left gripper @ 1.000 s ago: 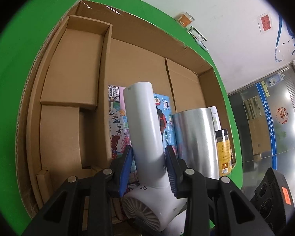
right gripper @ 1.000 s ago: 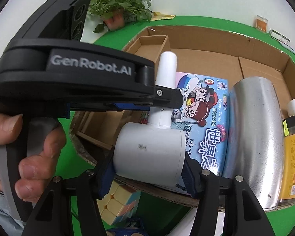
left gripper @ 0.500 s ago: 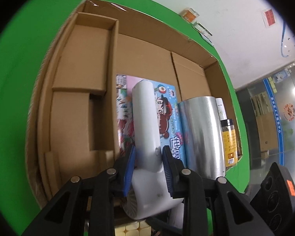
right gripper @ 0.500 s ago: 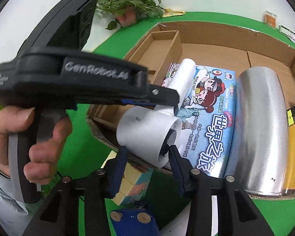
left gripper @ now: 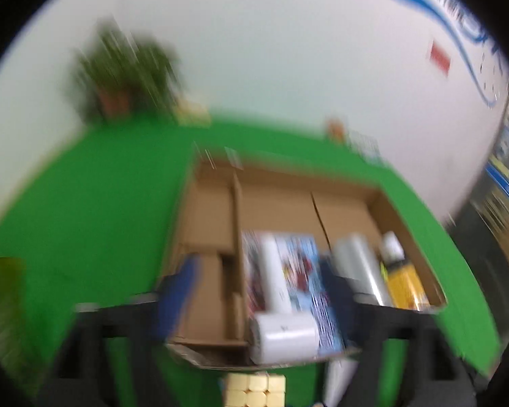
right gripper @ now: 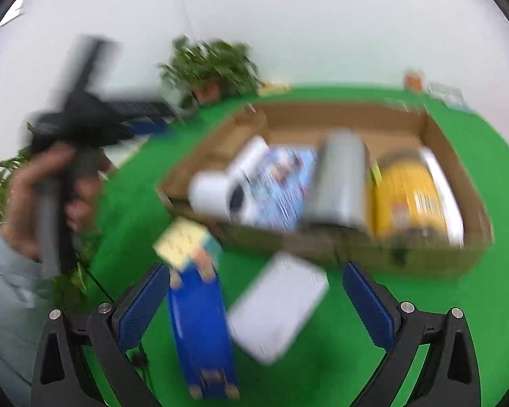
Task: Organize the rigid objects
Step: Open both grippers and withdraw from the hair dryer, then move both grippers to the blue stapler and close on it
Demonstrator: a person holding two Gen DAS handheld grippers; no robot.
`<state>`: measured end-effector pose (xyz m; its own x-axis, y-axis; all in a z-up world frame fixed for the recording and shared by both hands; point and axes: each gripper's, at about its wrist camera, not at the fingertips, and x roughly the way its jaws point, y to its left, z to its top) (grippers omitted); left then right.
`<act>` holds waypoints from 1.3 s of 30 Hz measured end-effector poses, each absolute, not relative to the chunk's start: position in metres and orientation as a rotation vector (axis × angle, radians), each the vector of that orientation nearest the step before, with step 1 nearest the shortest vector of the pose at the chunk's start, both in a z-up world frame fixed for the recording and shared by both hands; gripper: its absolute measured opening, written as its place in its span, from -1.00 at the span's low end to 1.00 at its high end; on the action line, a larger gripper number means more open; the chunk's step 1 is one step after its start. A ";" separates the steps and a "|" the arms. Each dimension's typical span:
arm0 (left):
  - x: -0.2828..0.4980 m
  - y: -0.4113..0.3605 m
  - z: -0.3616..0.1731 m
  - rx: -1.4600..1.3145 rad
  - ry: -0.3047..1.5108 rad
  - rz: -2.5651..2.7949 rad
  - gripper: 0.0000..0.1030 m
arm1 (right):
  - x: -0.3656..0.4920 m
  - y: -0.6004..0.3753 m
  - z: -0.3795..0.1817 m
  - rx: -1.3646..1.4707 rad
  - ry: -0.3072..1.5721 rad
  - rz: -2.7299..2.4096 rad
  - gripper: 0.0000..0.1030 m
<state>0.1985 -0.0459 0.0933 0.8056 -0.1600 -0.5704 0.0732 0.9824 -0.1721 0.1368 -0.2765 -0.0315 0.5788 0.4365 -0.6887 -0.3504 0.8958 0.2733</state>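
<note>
Both views are blurred by motion. A white hair dryer [left gripper: 278,308] lies in the cardboard box [left gripper: 207,213] on a blue picture book [left gripper: 308,271], free of both grippers. My left gripper [left gripper: 258,271] is back from the box with its jaws opening wide and nothing pressed between them. In the right wrist view the dryer [right gripper: 220,186] sits at the box's near left corner. My right gripper [right gripper: 254,269] hovers over the green table in front of the box, its jaws opening and holding nothing. Below it lie a blue toy [right gripper: 200,332] and a white flat box [right gripper: 278,305].
A silver cylinder [right gripper: 339,176] and a yellow jar [right gripper: 407,196] lie in the box's right part. A pastel puzzle cube [right gripper: 186,240] sits on the green table [right gripper: 424,305] by the box's front edge. A person's hand [right gripper: 44,190] grips the left tool. A potted plant [right gripper: 213,68] stands behind.
Both grippers have let go of the white hair dryer and opened wide. They have drawn back from the box, the left one also rising. The dryer now lies on the book.
</note>
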 end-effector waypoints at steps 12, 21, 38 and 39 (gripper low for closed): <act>0.093 -0.053 0.028 -0.267 0.786 -0.180 0.99 | 0.106 -0.266 -0.090 0.145 0.988 0.614 0.59; 0.084 -0.055 -0.024 -0.434 0.962 -0.318 0.68 | 0.073 -0.225 -0.118 -0.111 0.963 0.578 0.04; 0.058 -0.116 -0.022 -0.425 1.018 -0.577 0.49 | 0.023 -0.367 -0.126 0.413 1.108 0.630 0.16; 0.062 -0.121 -0.028 -0.440 1.047 -0.584 0.49 | 0.016 -0.372 -0.118 0.330 1.056 0.566 0.35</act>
<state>0.0616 -0.1209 -0.0275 0.3740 -0.6383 -0.6729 0.2373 0.7672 -0.5959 0.0158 -0.3722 -0.1176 0.3703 0.5841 -0.7223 -0.2779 0.8116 0.5139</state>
